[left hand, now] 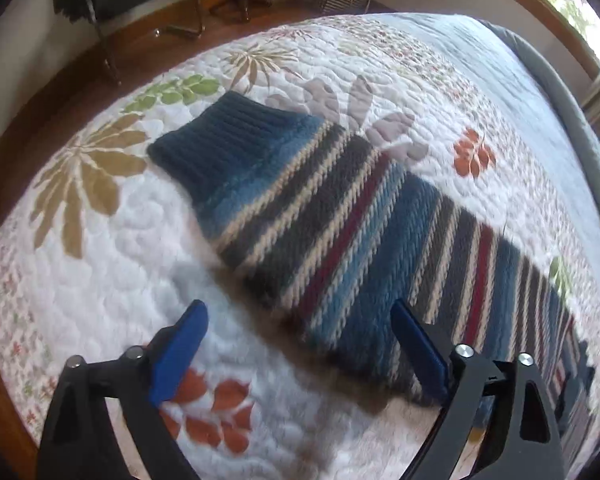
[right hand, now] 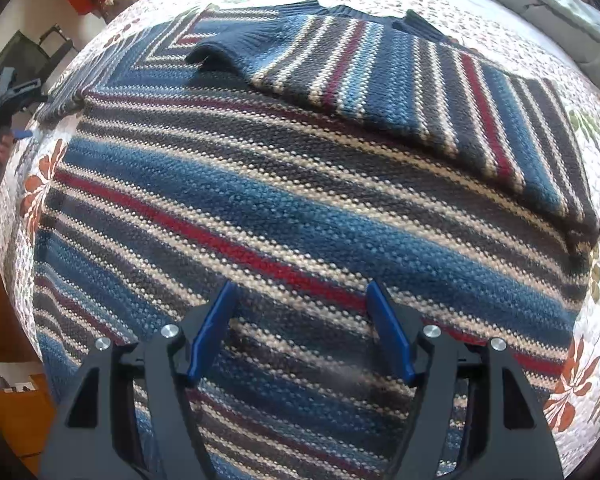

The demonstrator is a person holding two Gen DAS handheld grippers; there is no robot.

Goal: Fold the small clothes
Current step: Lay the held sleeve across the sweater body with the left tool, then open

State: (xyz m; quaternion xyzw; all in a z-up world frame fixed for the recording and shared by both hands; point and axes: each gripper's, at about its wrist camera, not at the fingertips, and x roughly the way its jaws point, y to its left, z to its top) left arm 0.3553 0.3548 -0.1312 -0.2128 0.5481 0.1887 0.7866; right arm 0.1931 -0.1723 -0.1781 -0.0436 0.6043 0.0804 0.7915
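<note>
- The striped sweater lies flat on the floral quilt of the bed, one sleeve folded across it.
- Left gripper hangs over the sweater's other sleeve, jaws spread, empty.
- Right gripper hangs over the sweater's body, jaws spread, pinching nothing.

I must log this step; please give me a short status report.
Left hand-held gripper open, right hand-held gripper open, both empty. Striped sweater flat on quilt, one sleeve folded in. Nothing blocking.

Both tongs point steeply downward. The left tongs gape wide with nothing between the blue pads; the right tongs stand apart too, empty.
</note>
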